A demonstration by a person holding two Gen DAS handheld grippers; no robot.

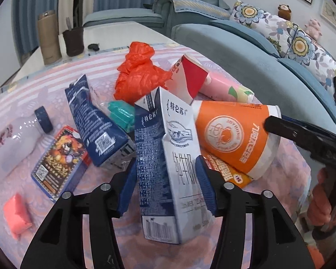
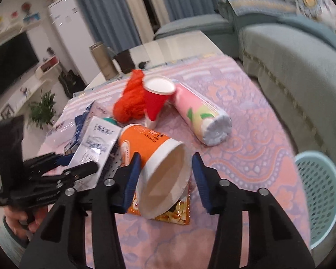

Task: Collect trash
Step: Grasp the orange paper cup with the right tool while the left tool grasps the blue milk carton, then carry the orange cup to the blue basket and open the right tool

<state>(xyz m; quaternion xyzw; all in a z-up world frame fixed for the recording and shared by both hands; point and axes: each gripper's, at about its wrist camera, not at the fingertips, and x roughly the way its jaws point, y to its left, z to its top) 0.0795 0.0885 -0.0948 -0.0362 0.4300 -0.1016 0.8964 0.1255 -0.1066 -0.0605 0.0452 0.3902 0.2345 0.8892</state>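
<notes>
Bag (image 1: 138,74), carton (image 1: 98,121), bottle (image 1: 18,139), crowding table (image 1: 286,157)

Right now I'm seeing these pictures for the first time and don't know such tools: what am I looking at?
A person holds a two-fingered grabber in each hand; each picture comes from a camera on one grabber, looking along its fingers. The left gripper clamps a blue-and-white milk carton. The right gripper straddles a tipped orange paper cup, one side not touching. More litter lies on the pink tablecloth: a red bag, a red cup, a pink tube. A blue basket stands beside.
</notes>
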